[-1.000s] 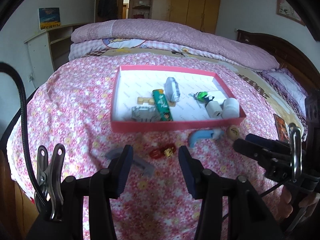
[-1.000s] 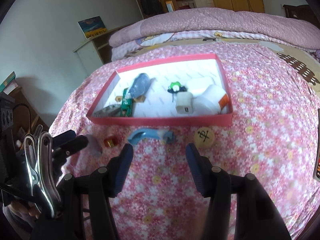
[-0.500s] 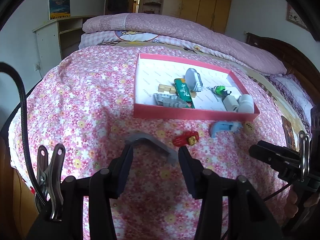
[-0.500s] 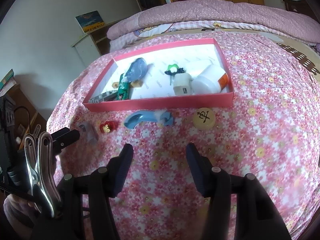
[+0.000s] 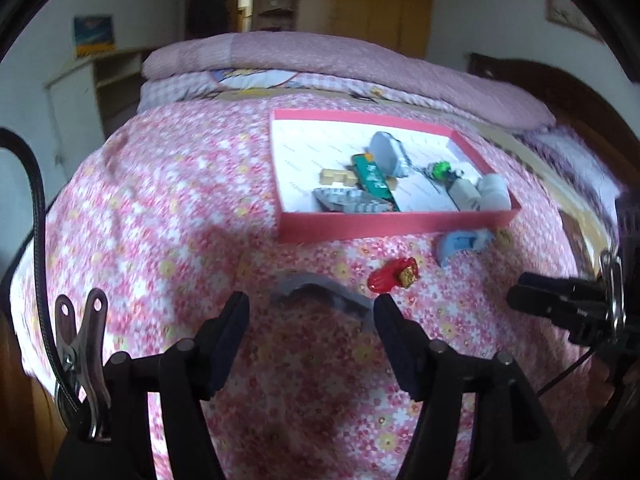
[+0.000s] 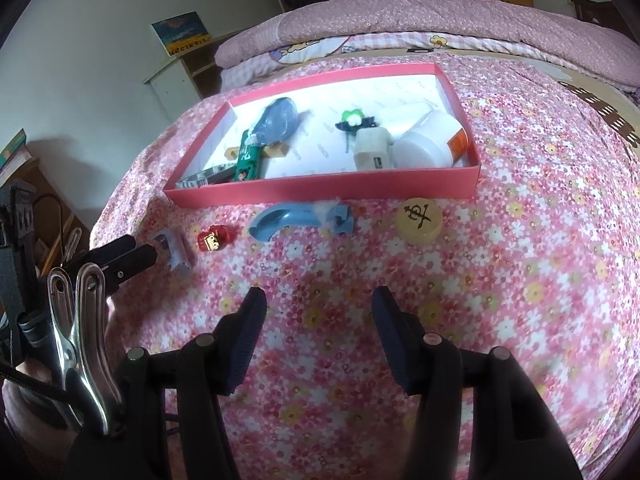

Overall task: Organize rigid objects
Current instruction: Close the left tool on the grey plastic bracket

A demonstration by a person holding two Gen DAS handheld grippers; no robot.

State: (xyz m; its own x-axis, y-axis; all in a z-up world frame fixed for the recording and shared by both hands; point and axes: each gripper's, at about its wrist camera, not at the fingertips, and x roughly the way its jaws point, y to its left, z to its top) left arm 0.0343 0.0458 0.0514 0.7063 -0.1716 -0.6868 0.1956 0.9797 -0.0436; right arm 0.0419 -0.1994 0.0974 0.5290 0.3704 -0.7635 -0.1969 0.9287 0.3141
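A red shallow box (image 5: 400, 225) (image 6: 320, 194) lies on the pink flowered bedspread and holds several small items. In front of it lie a grey curved piece (image 5: 320, 292) (image 6: 174, 250), a small red toy (image 5: 394, 276) (image 6: 214, 238), a blue curved piece (image 5: 460, 242) (image 6: 292, 218) and a round tan game piece (image 6: 418, 220) (image 5: 505, 236). My left gripper (image 5: 312, 332) is open, with the grey piece just beyond and between its fingertips. My right gripper (image 6: 318, 332) is open and empty over bare bedspread, short of the blue piece and the game piece.
Folded pink quilts (image 5: 340, 60) lie across the far end of the bed. A white cabinet (image 5: 84, 96) stands at the left wall, a dark wooden headboard (image 5: 560, 88) at the right. The bed edge drops off at the left (image 5: 24, 280).
My left gripper has swung left and moved up to the grey piece, which now sits centred between its tips. My right gripper has drawn back slightly; the objects lie farther ahead.
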